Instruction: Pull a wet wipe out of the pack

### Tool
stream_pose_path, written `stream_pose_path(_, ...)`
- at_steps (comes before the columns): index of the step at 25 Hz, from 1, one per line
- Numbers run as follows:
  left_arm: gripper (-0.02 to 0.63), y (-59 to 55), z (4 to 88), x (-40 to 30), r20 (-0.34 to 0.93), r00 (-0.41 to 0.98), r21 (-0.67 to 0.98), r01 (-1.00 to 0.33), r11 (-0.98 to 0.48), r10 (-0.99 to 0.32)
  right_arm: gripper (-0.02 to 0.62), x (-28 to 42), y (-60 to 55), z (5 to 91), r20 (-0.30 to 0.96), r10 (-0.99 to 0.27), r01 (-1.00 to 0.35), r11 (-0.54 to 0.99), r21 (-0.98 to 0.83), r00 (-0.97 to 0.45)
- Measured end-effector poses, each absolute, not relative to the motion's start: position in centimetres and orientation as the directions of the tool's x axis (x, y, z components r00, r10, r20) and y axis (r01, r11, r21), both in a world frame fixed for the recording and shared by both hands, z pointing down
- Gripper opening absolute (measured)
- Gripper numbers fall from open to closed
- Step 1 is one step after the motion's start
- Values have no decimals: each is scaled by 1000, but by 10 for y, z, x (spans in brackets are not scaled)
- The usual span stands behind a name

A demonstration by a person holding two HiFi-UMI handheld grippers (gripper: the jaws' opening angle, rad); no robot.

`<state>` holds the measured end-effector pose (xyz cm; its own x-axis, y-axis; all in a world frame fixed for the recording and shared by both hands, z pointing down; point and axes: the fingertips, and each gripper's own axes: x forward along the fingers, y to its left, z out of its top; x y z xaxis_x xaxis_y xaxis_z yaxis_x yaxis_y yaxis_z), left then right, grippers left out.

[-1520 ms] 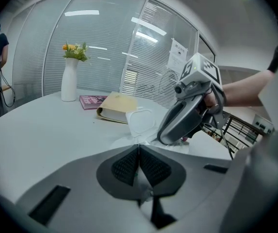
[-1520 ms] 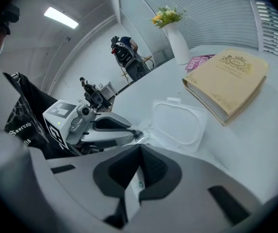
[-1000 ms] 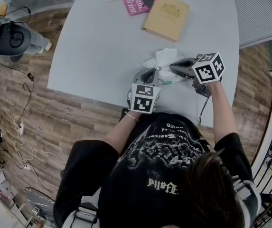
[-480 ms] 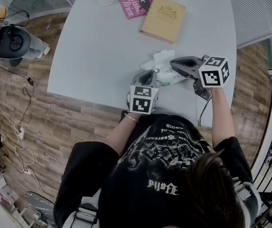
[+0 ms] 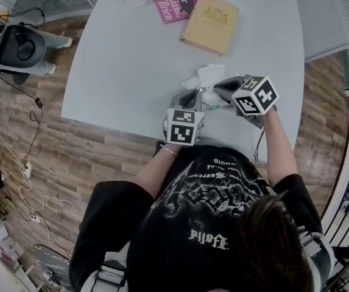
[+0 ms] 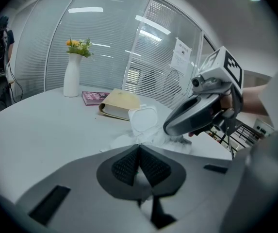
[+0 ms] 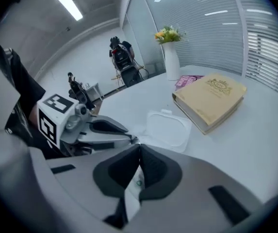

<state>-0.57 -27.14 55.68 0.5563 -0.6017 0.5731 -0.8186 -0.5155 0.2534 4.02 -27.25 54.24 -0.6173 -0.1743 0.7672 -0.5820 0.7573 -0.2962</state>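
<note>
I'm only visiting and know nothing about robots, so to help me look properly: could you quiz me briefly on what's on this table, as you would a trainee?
1. True or false: the wipe pack's lid is closed.
2. How many books lie on the table?
3. The white vase holds: A flowers, B pens, C nothing.
Key: 1 false, it stands flipped open; 2 two, a tan book and a pink book; 3 A.

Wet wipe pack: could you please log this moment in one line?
wet wipe pack: lid open | left tool: shut, at pack | right tool: shut, over pack
</note>
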Motion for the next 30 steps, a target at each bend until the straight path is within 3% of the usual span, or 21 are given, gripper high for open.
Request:
stream_pose_path(6, 8, -273, 562, -7, 582, 551, 251, -821, -512, -598, 0, 50, -283, 490, 563, -267, -560, 699, -445, -782)
stream_pose_path(14, 9, -271, 559, -7, 572, 552, 254, -823, -509, -607, 0, 68, -286, 424, 381, -441, -577, 704, -415, -813)
stream_pose_path(21, 9, -275, 561, -8, 547, 569, 290, -817, -498, -615, 0, 113, -277, 396, 258, -699, -739, 574, -354, -667)
stream_pose_path(26, 11, -276, 553, -9, 505, 583, 308, -811, -498, -637, 0, 149, -253, 408, 233, -844, -854, 395, -340, -483)
stream_pose_path(30, 11, -280, 535, -20, 448, 574, 295, -819, -492, -686, 0, 158, -236, 435, 280, -878, -898, 292, -329, -388)
